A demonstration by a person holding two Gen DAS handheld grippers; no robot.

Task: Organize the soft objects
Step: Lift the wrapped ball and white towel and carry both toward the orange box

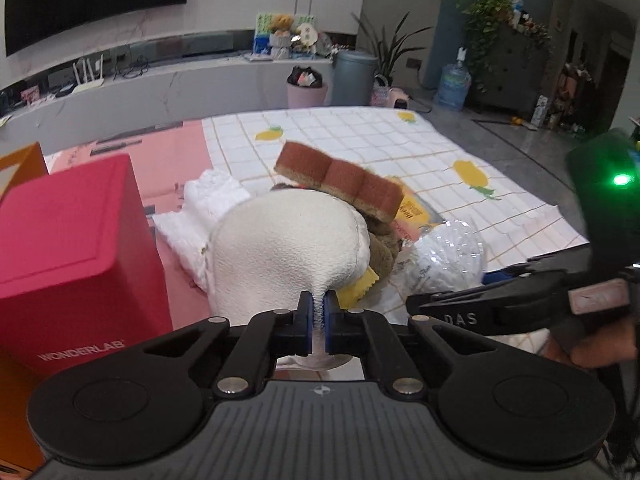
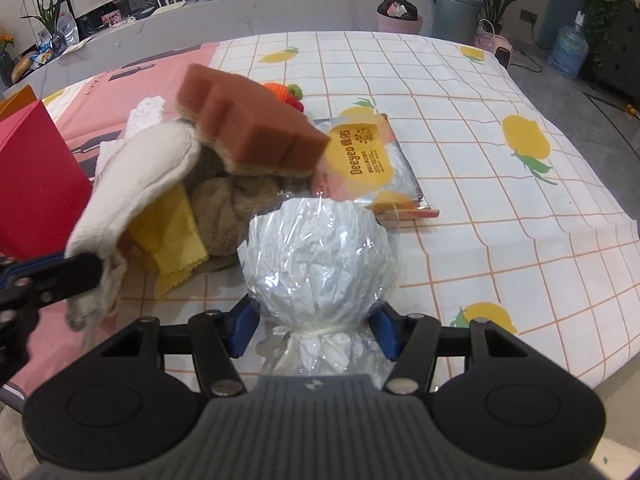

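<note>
My left gripper (image 1: 319,312) is shut on a cream cloth pouch (image 1: 280,248), pinching its fabric; the pouch also shows in the right wrist view (image 2: 136,184). My right gripper (image 2: 312,324) holds a clear plastic bag of white stuffing (image 2: 320,256) between its blue pads; that bag also shows in the left wrist view (image 1: 444,256). A brown-topped sponge (image 2: 248,128) rests on a pile with a brown plush (image 2: 236,204) and a yellow cloth (image 2: 172,236). A snack packet (image 2: 372,164) lies behind the bag.
A red box (image 1: 68,256) stands at the left beside an orange box (image 1: 24,160). A white towel (image 1: 208,200) and a knitted carrot (image 2: 284,92) lie on the checked lemon-print cloth (image 2: 480,184). A bench, bins and plants stand beyond.
</note>
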